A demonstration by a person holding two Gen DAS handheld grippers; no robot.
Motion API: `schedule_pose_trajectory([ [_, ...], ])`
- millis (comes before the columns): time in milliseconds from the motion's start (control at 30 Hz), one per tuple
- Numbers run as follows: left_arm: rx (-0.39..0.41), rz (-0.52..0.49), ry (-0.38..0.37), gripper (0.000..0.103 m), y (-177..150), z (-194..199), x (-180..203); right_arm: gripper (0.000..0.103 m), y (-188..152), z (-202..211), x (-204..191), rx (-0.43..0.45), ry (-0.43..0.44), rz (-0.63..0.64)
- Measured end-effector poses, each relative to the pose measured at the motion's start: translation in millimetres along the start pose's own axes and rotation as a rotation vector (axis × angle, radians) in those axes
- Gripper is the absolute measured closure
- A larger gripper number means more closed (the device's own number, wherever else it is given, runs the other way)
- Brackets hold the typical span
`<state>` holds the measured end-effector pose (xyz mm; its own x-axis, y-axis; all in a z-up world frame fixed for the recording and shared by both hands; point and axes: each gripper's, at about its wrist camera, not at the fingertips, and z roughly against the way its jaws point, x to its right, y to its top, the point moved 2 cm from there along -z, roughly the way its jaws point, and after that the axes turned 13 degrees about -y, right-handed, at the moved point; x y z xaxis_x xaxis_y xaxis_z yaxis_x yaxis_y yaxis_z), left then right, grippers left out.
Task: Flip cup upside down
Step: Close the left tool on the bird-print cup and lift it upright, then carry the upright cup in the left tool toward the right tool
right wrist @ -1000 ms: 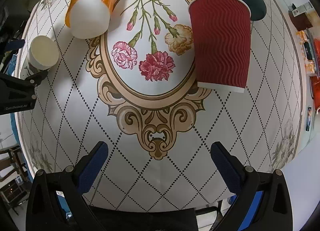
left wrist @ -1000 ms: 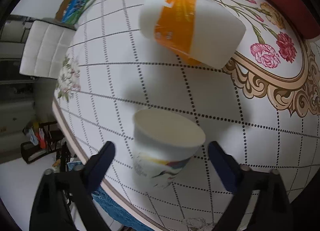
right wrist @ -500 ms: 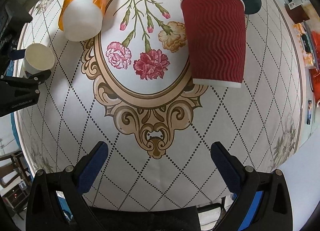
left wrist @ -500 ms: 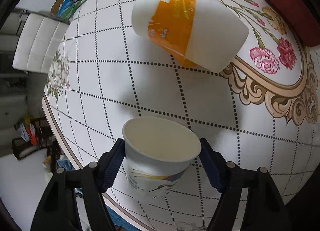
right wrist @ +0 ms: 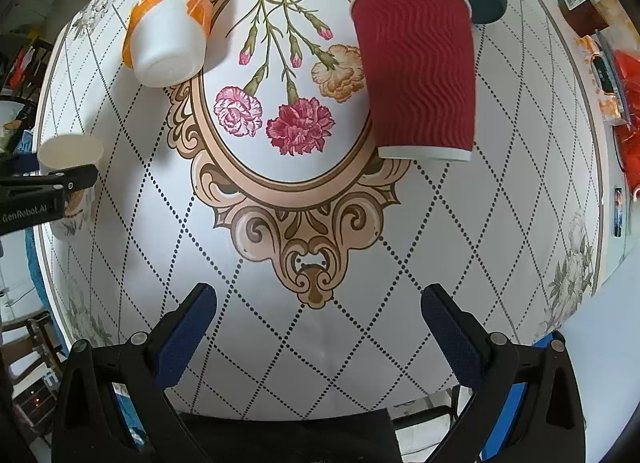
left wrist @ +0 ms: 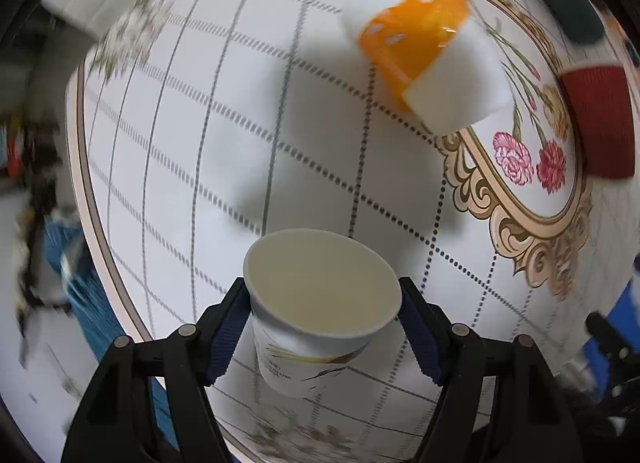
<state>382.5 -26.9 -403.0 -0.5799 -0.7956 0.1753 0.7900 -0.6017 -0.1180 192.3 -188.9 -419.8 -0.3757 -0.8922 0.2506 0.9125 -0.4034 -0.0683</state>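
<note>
The left hand-held gripper (left wrist: 322,327) is closed on the white paper cup (left wrist: 320,303), a blue pad pressed to each side just under the rim; the cup stands mouth-up at 6 o'clock in the left wrist view, above the bench (left wrist: 240,135) edge. The orange-and-white cup (left wrist: 428,51) sits at 1 o'clock. The right hand-held gripper (right wrist: 318,327) hangs wide apart and holds nothing, with the red ribbed cup (right wrist: 420,75) at 1 o'clock.

The only readable text is "GenRobot.AI", printed in pale letters on the black body of the left gripper (right wrist: 52,173), at the left edge of the right wrist view. Print on the cups is too blurred to read.
</note>
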Motion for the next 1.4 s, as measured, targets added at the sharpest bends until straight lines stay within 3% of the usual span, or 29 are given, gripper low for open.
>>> schedule_pose_trajectory([
  [267, -0.016, 0.225, -0.14, 0.033, -24, 3, -36, 0.0, -15, 10, 5, 0.013, 0.01, -0.001],
  [433, -0.008, 0.3, -0.196, 0.033, -48, 2, -31, 0.0, -27, 11, 13, 0.019, 0.017, 0.001],
  [500, 0.006, 0.292, -0.188, 0.032, -56, -1, -23, 0.0, -29, 10, 14, 0.016, 0.017, 0.004],
  [600, 0.03, 0.24, -0.104, 0.032, -53, -3, 2, 0.0, -35, 10, 17, 0.014, 0.02, 0.019],
  [800, -0.009, 0.163, -0.033, 0.03, -63, -29, 19, 0.0, -40, 14, 27, 0.031, 0.02, 0.036],
  [1200, -0.092, 0.066, -0.009, 0.03, -92, -71, 27, 0.0, -44, 18, 45, 0.049, 0.016, 0.013],
  [1300, -0.096, 0.037, 0.039, 0.04, -102, -73, 32, 0.0, -47, 17, 45, 0.045, 0.014, 0.002],
  [1400, -0.094, 0.049, 0.038, 0.041, -109, -73, 33, 0.0, -49, 16, 43, 0.044, 0.012, 0.0],
])
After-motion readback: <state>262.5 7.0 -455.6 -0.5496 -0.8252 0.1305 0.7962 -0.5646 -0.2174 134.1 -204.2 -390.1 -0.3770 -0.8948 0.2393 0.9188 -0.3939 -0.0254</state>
